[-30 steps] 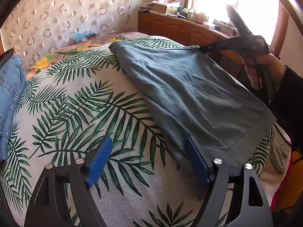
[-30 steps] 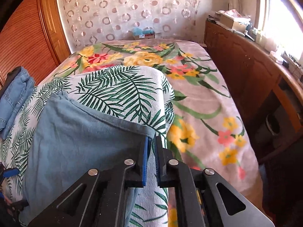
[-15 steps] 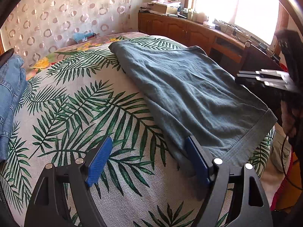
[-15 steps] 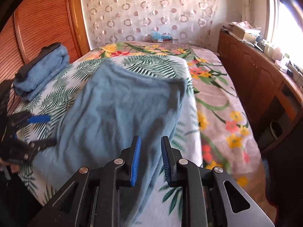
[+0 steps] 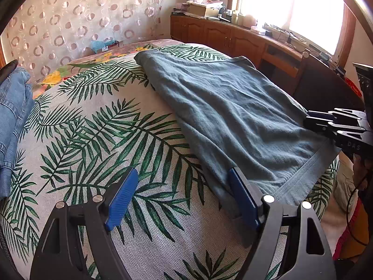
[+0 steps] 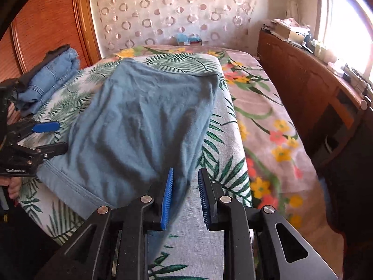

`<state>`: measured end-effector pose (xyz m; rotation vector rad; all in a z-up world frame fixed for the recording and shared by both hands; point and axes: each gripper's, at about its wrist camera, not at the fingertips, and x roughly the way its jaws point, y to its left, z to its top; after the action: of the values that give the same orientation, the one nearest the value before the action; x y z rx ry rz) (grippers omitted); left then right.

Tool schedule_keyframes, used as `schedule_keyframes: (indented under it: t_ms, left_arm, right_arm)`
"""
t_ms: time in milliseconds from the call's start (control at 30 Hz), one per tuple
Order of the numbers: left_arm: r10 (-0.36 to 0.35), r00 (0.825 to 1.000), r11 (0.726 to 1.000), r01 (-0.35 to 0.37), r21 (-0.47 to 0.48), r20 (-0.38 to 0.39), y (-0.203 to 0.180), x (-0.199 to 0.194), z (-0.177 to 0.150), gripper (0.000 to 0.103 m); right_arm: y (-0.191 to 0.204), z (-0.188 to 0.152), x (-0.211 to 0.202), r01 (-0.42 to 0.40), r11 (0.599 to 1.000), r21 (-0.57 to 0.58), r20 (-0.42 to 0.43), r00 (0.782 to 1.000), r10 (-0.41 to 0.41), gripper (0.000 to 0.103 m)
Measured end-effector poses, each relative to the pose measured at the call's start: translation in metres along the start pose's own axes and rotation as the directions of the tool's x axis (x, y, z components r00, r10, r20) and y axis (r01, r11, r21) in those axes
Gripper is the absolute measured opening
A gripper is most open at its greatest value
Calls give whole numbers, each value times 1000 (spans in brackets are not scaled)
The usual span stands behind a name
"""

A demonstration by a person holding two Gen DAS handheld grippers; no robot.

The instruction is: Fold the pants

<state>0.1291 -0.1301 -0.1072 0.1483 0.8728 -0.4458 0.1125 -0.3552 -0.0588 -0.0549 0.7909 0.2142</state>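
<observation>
- The bed (image 5: pixel 98 154) fills most of both views, its near part covered with a palm-leaf cloth and its far part with a flowered spread (image 6: pixel 268 121).
- Your pants (image 5: pixel 228 116), a soft blue-grey pair, lie folded flat on the palm-leaf cover, towards the bed's window side, waistband nearest you and the far end reaching up the bed.
- A wooden cabinet (image 5: pixel 233 37) runs along the wall under the bright window, its top crowded with boxes and small items.
- A stack of folded denim (image 6: pixel 51 77) sits at the other edge of the bed, well apart from the pants.
- Your left gripper (image 5: pixel 184 198) hangs at the near left corner of the pants with its fingers spread wide; the right-hand finger touches or just overlaps the cloth edge, the other is over bare cover, and nothing is clamped.
- Your right gripper (image 6: pixel 185 198) sits at the near right corner of the pants. Its fingers have just been opening and now stand a little apart, with a fold of the pants between them, and the pads not pressing on it.
</observation>
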Motion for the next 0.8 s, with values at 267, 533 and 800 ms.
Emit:
schedule_keyframes:
  t_ms: [267,533,800]
  left_arm:
    - [-31,999,1000,31,6,16,-2,-16,-4,73]
    - [-91,996,996,91,7,-3,-10,-15,-7,50]
    - [-134,991,991,134,15,-18,-18,-19,-11,28]
  right_arm:
    - [3,-18,-14,-36,999,20,28,999,35,23]
    - [1,-28,-13,-25,999,38,9,1000,25,23]
    - [7,-29,-12,-7,1000,22,19,1000,6,23]
